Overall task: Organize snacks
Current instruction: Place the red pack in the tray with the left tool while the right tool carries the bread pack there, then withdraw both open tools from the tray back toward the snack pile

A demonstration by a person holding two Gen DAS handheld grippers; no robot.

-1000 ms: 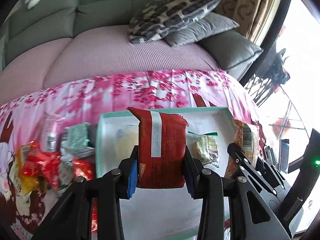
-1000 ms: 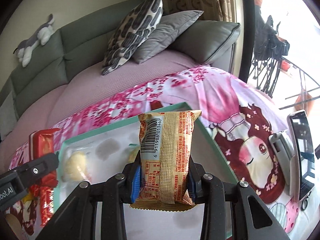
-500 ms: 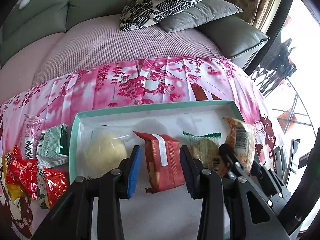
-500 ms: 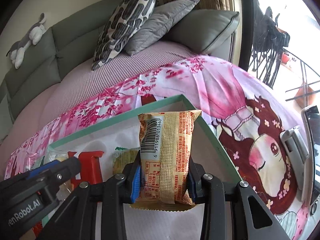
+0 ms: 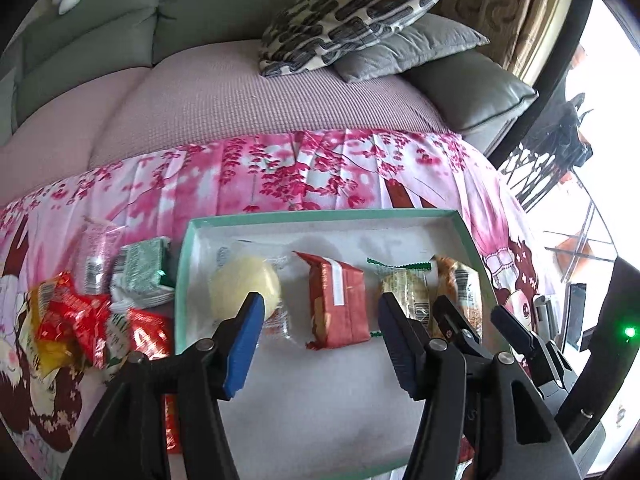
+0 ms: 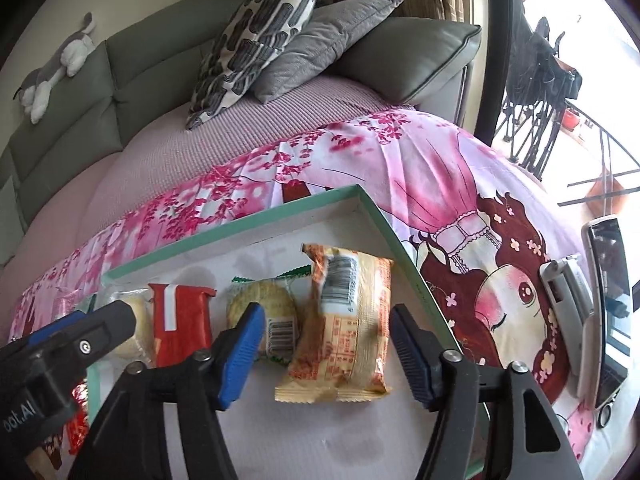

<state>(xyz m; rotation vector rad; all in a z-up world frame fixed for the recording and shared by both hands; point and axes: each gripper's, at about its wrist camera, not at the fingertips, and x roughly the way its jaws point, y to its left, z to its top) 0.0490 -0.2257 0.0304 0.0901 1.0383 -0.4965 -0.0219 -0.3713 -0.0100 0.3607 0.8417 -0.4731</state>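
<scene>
The red packet (image 5: 338, 304) is seen lying loose in the tray (image 5: 320, 215) between the opening left gripper (image 5: 320, 312) jaws, the orange packet (image 6: 344, 328) likewise under the opening right gripper (image 6: 326, 320), both clamped upright a second ago.

Patterned pillow (image 5: 352, 20), plush toy (image 6: 56, 68)

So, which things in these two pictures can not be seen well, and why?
- Round pale snack: left wrist view, the left claw's finger hides its near edge.
- Green-edged cracker pack: right wrist view, the right claw's finger covers its lower left corner.
- Loose snack pile: left wrist view, blurred; labels unreadable.
- Tray: near rim hidden behind both claws.
</scene>
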